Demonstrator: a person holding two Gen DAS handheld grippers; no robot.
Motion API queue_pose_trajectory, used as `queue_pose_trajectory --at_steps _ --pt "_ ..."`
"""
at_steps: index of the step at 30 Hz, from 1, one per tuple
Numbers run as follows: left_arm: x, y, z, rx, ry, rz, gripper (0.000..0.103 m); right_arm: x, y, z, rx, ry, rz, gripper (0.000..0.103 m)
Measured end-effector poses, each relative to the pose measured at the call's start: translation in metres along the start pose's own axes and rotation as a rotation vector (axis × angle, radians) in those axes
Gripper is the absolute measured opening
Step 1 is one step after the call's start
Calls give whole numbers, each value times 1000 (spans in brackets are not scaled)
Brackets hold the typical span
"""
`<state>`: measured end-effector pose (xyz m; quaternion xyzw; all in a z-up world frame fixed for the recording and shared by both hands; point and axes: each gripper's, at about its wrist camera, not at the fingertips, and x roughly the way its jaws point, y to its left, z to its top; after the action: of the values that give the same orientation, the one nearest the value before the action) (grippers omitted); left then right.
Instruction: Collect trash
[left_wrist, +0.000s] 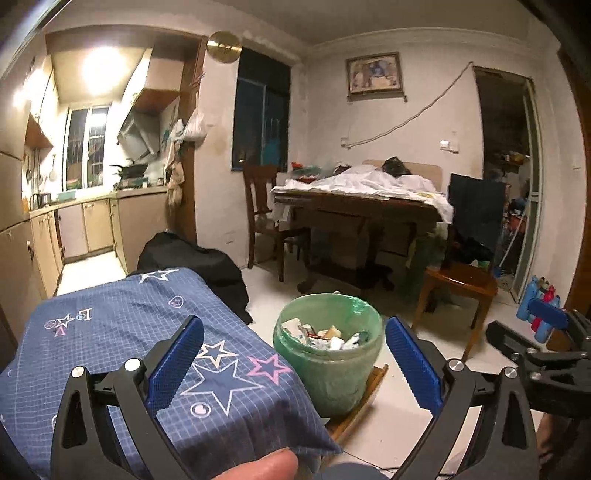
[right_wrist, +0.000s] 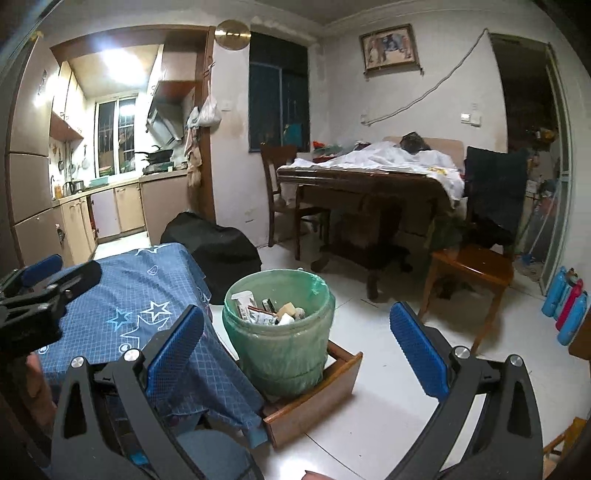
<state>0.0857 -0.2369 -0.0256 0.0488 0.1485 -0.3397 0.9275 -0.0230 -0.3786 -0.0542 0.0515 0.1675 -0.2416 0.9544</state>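
Observation:
A green bin (left_wrist: 328, 354) lined with a green bag stands on a wooden drawer (right_wrist: 314, 398) on the floor, beside a table draped in blue star-print cloth (left_wrist: 122, 332). Several pieces of trash (left_wrist: 325, 336) lie inside it. My left gripper (left_wrist: 295, 365) is open with blue pads, the bin between and beyond its fingers; nothing is held. In the right wrist view the same bin (right_wrist: 280, 325) with its trash (right_wrist: 266, 308) sits ahead of my right gripper (right_wrist: 297, 350), also open and empty. Each gripper shows at the edge of the other's view.
A black bag (right_wrist: 218, 251) lies on the floor behind the draped table. A dark dining table (right_wrist: 369, 177) covered in white cloth, with wooden chairs (right_wrist: 469, 266), fills the back. Blue and red bottles (right_wrist: 569, 310) stand at the right wall. White tiled floor (right_wrist: 388, 406) lies right of the bin.

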Motion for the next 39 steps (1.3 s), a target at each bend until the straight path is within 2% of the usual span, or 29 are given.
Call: queue_pose_trajectory --at_steps 4,9,11,12,14,17,23,31,39 --pt "-42 -9 -10 -2 -28 17 98 -23 1 -14 -3 -23 -40 98" --pt "-79 -16 -25 -27 -21 35 98 -48 4 -25 -20 -73 -68 98" --pt "-92 -18 -30 -37 -27 49 98 -62 -7 -24 40 -96 4 98" --pt "-97 -20 -32 -41 -27 57 98 -71 -9 -22 60 -127 7 98" --pt "-105 -24 -33 -45 -27 51 98 -86 -6 -15 22 -179 -24 98" --pt "-114 -29 -29 -31 -31 33 98 -92 -3 -8 -13 -172 -54 98" --pt "-111 -35 -29 -12 -2 17 98 -89 0 -13 8 -129 -29 98" --pt "-98 -34 -26 -13 -4 33 98 -96 2 -13 10 -158 -43 98" --pt "-97 -30 -24 -25 -20 17 98 -97 2 -16 5 -170 -48 98"
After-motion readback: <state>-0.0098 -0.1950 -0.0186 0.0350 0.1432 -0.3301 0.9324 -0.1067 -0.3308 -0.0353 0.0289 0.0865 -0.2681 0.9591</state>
